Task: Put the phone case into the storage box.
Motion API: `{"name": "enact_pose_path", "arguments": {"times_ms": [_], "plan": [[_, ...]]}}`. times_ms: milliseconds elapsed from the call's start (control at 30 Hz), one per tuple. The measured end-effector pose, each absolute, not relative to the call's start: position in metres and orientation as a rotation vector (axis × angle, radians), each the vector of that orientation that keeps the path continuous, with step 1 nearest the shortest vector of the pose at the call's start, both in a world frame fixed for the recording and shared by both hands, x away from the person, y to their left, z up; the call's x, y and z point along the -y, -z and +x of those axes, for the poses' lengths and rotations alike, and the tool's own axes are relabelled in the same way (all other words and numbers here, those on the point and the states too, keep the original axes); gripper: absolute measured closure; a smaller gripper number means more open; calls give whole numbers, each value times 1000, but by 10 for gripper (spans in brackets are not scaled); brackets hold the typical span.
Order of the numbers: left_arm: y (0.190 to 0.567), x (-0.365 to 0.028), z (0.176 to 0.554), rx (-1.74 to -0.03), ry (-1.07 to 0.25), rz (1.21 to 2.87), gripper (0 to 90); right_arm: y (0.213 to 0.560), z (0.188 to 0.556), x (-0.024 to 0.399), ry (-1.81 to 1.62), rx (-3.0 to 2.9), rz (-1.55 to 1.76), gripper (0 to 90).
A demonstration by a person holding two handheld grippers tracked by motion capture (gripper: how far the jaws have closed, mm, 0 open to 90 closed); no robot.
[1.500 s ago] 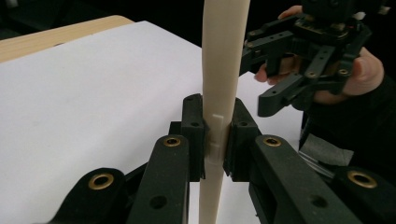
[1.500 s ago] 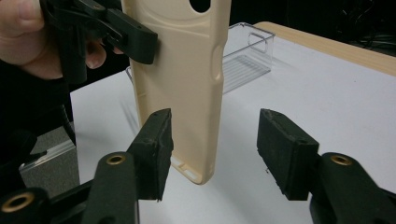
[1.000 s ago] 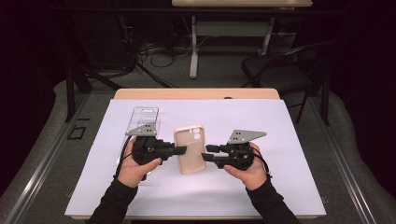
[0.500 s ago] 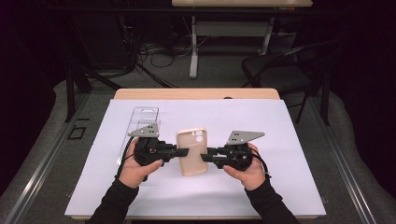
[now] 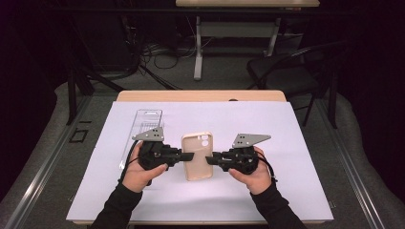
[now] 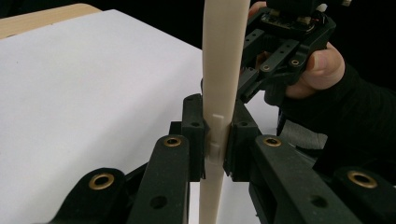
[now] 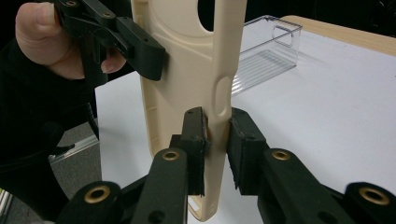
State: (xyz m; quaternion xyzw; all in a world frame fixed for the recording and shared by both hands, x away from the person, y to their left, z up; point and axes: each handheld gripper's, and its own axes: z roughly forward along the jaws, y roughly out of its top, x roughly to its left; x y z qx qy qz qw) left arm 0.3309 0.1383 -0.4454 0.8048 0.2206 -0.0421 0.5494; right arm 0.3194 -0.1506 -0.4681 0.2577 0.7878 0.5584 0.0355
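A beige phone case (image 5: 197, 155) is held on edge above the white sheet, camera cut-out at the far end. My left gripper (image 5: 188, 156) is shut on its left rim; in the left gripper view both pads (image 6: 194, 135) press the thin rim (image 6: 219, 70). My right gripper (image 5: 210, 159) faces it from the other side. Its jaws have just been closing, with the case's right rim (image 7: 196, 70) between them, and the pads (image 7: 240, 140) now touch that rim near the side button. Each gripper view also shows the opposite gripper (image 6: 280, 51) (image 7: 140, 51) behind the case.
A clear plastic box (image 5: 145, 126) lies on the white sheet (image 5: 286, 191) to the left, behind my left hand. The wooden table edge (image 5: 200, 95) runs along the far side. A dark chair (image 5: 286, 71) and cables stand beyond the table.
The right gripper's jaws have narrowed onto the case's right rim. Both hands and the case stay where they were.
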Motion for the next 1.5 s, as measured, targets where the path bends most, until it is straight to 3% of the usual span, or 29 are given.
{"name": "enact_pose_path", "arguments": {"times_ms": [1500], "plan": [[447,-137,332,-534,104,1897,780,468,320,152,-1714,-2415,759,814]]}}
